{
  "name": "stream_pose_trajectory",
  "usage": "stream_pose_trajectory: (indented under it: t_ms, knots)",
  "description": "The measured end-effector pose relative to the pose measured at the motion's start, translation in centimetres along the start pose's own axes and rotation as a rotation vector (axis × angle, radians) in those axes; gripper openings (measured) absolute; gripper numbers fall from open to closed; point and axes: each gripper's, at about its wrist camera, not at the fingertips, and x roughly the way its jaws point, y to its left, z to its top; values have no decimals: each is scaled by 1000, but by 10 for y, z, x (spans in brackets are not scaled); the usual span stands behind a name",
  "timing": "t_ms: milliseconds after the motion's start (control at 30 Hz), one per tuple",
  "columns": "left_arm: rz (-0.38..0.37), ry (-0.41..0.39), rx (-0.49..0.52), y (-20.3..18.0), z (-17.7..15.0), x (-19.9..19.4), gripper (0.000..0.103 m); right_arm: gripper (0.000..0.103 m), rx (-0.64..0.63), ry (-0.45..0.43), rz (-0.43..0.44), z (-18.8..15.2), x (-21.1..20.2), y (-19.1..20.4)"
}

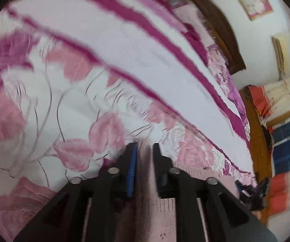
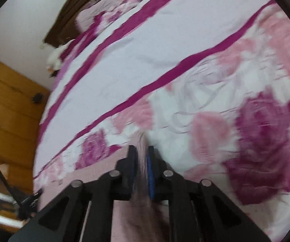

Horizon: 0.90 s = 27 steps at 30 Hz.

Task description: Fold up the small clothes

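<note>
The pale pink garment (image 2: 143,211) lay at the bottom centre of both wrist views, on the bed. It looked soft and knitted, with a fine ribbed surface, and its exact kind could not be told because of the blur. In the right wrist view an edge of it was bunched into a narrow ridge between the fingers of the right gripper (image 2: 142,151), which was clenched on this fold. In the left wrist view the left gripper (image 1: 145,149) also had the pink cloth (image 1: 163,217) running up between its black fingers; it seemed to pinch the fabric, though a small gap showed between the tips.

I judged that the step in hand was the start of a fold: both edges were taken, and the cloth was ready to be lifted. The next move would call for raising both grippers together and carrying the held edge over the rest of the garment, keeping it flat and even.

Around it spread the bedsheet (image 2: 185,40), smooth cotton with magenta stripes and large pink roses. A dark wooden headboard (image 1: 221,30) stood at the upper right of the left view.
</note>
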Motion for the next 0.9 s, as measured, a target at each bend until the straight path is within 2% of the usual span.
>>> stream_pose_trajectory:
  t_ms: [33,67,133,200,233,267,300,333,400,433,500,533,567,600,667,733,833,900]
  knots:
    - [-2,-32,39,-7,-1,-10,8,32,11,-3,2,2,-3,-2]
    - [-10,-54,66,-13,-3,-20,10,38,26,-12,22,3,-10,-8]
    - [-5,-74,101,-24,-11,-43,15,43,29,-36,32,2,-26,-14]
    - [50,-51,91,-30,-25,-60,21,46,25,-31,4,-6,-45,-16]
    - [106,-24,83,-30,-38,-70,21,49,43,-3,17,-14,-54,-18]
    - [162,-10,95,-33,-56,-81,22,55,61,27,64,-27,-67,-20]
    - [178,-7,125,-35,-72,-91,22,61,66,39,103,-41,-77,-21]
    - [176,7,152,-36,-88,-97,22,71,56,36,122,-55,-88,-20]
    - [156,67,172,-31,-121,-102,24,73,-20,15,79,-83,-103,-14]
    - [167,106,164,-29,-137,-96,24,72,-70,12,50,-96,-106,-11]
    - [230,176,162,-23,-159,-81,24,61,-154,64,9,-117,-101,-5]
    - [246,194,156,-19,-167,-77,23,50,-171,88,19,-122,-99,-4]
    - [236,191,150,-18,-171,-78,15,41,-198,108,38,-128,-96,-1]
    - [184,152,148,-18,-172,-85,10,36,-222,113,45,-130,-95,1]
    - [97,74,144,-16,-176,-100,2,12,-275,88,35,-133,-98,3]
    - [71,54,136,-12,-178,-101,0,10,-277,19,65,-134,-107,-3]
    - [55,48,102,-2,-176,-103,0,9,-196,-35,162,-142,-123,-24]
    - [52,49,77,5,-171,-99,0,8,-186,-62,163,-148,-133,-31]
